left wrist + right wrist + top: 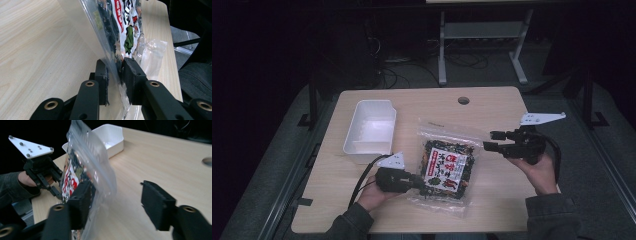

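Note:
A clear zip bag holding a dark snack pack with a red and white label (447,162) sits at the table's centre. My left gripper (419,184) is shut on the bag's near left edge; in the left gripper view the two jaws (115,75) pinch the clear plastic and the bag (120,22) rises tilted from them. My right gripper (491,140) hovers at the bag's far right side, open. In the right gripper view its jaws (120,205) stand wide apart, with the bag (82,165) beside the left jaw and the other gripper (47,180) behind it.
An empty white bin (369,129) stands on the wooden table (492,105) left of the bag, and appears again (110,135) in the right gripper view. A round cable hole (463,100) lies near the far edge. Dark floor and desk legs lie beyond.

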`<state>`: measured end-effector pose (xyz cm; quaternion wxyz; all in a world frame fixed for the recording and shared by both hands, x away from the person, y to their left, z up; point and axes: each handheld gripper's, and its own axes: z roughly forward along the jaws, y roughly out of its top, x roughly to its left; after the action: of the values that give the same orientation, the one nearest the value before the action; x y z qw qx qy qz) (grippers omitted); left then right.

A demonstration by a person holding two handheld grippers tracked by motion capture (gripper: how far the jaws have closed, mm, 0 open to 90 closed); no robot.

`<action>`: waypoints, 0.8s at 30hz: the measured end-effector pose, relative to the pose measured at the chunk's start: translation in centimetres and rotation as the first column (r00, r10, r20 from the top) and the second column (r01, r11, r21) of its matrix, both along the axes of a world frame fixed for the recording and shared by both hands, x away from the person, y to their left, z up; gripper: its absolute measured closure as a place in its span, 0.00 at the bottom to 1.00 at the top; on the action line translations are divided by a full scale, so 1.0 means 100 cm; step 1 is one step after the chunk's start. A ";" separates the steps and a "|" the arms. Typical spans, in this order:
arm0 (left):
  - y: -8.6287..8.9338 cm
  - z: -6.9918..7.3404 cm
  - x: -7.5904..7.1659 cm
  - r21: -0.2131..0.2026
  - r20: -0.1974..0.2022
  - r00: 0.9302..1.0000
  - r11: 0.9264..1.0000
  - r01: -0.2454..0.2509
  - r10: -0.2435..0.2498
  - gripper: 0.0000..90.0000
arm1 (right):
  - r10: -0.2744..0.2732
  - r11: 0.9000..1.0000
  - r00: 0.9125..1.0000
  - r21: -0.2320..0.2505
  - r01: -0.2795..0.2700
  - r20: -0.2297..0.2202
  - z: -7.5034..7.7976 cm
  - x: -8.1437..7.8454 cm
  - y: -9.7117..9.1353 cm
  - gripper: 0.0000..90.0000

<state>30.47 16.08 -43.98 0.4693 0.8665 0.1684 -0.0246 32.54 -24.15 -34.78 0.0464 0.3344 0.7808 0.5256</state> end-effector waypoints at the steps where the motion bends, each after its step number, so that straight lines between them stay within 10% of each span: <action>1: 0.000 0.000 -0.001 0.000 0.000 1.000 1.000 -0.003 0.003 0.82 | -0.002 1.000 1.000 0.006 0.003 -0.010 -0.003 -0.001 0.000 0.43; 14: 0.002 -0.001 -0.001 0.000 0.005 1.000 1.000 -0.004 0.004 0.82 | 0.045 0.996 0.996 0.079 -0.040 -0.071 -0.048 -0.016 0.015 0.26; 24: 0.002 -0.002 -0.001 -0.013 -0.005 1.000 1.000 0.000 0.000 0.82 | 0.068 0.994 0.996 0.090 -0.062 -0.064 -0.057 -0.009 0.035 0.40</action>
<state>30.37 16.24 -44.19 0.4744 0.8634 0.1692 -0.0277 31.68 -20.65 -40.43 -0.0118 0.3278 0.7686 0.5492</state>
